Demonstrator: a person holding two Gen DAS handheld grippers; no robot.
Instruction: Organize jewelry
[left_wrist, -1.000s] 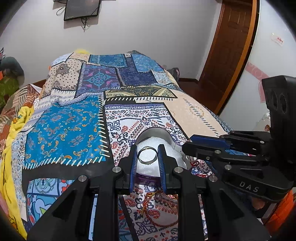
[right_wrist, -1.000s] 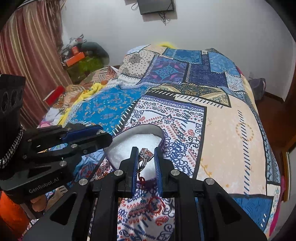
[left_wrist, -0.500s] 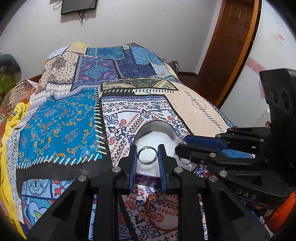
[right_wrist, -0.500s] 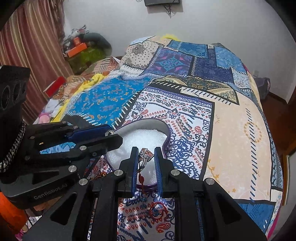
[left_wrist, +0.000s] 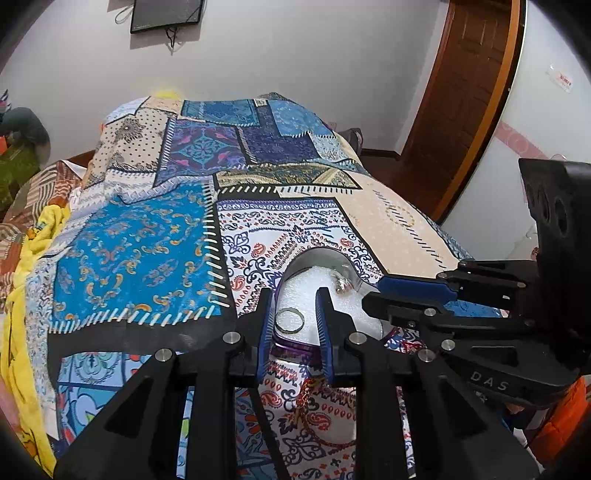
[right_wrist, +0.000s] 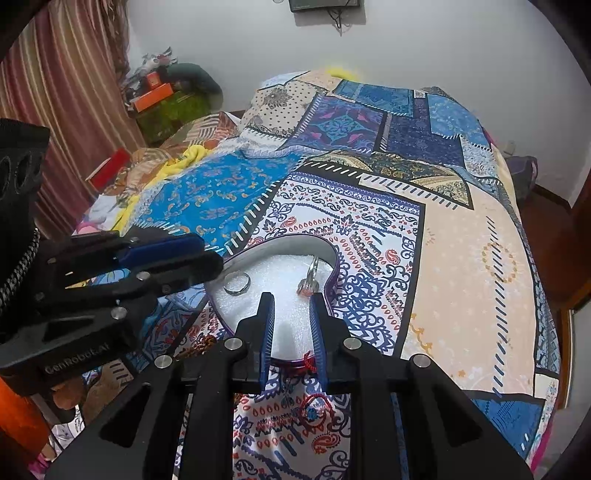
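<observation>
Rings (left_wrist: 290, 321) (both loose) between parted jaws

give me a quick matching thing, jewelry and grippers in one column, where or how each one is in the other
Things:
1. plain band ring
2. stone-set ring
3. red beaded bracelet
4. left gripper

States:
A. on the patterned bedspread, outside the tray
B. open, holding nothing
C. on the foam tray, left part in the right wrist view
D. on the foam, by the tray's right rim

Pairs: 1-C, 2-D, 3-A, 4-B
</observation>
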